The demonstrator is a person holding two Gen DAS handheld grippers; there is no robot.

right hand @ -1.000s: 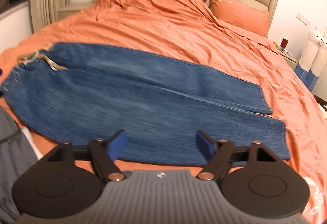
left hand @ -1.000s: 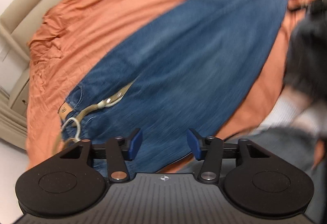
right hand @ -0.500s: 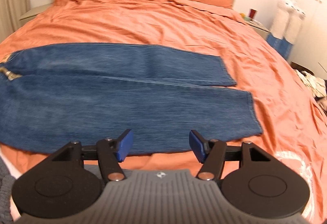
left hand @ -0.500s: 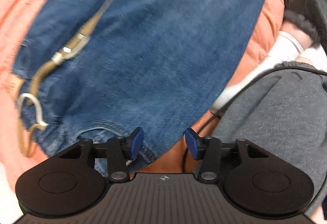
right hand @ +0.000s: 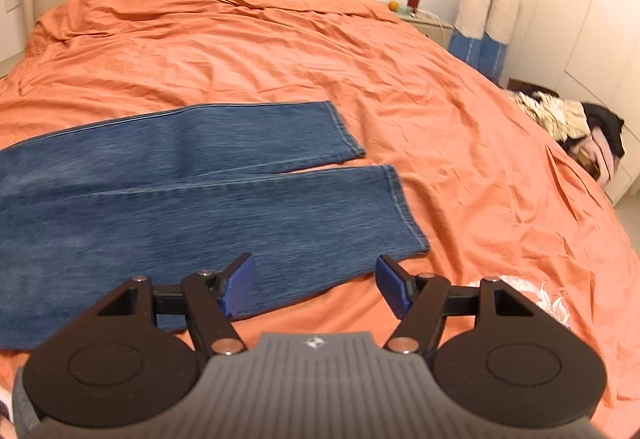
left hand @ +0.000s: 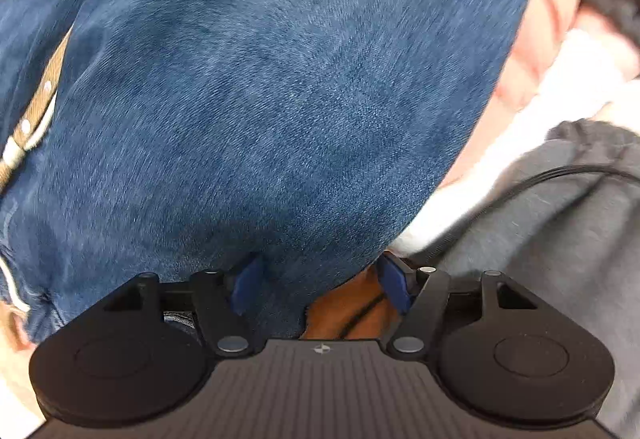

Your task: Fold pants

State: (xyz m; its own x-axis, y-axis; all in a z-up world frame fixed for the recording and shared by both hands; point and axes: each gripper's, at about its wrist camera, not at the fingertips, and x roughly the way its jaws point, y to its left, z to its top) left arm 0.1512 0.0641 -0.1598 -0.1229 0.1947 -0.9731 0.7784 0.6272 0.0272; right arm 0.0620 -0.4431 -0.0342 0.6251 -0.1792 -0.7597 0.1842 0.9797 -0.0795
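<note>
The jeans [right hand: 192, 199] lay flat on the orange bed [right hand: 360, 79], legs side by side across the left and middle of my right view, hems toward the centre. My right tongs [right hand: 314, 285] hung spread and empty over the near leg's lower edge. My left tongs [left hand: 318, 285] stood parted low against the waist end, denim edge between the pads, nothing pinched. I judged the denim heavy, limp and grippy, best taken at the thick hem and waistband, near the tan belt [left hand: 28, 123].

No legible text or labels.
</note>
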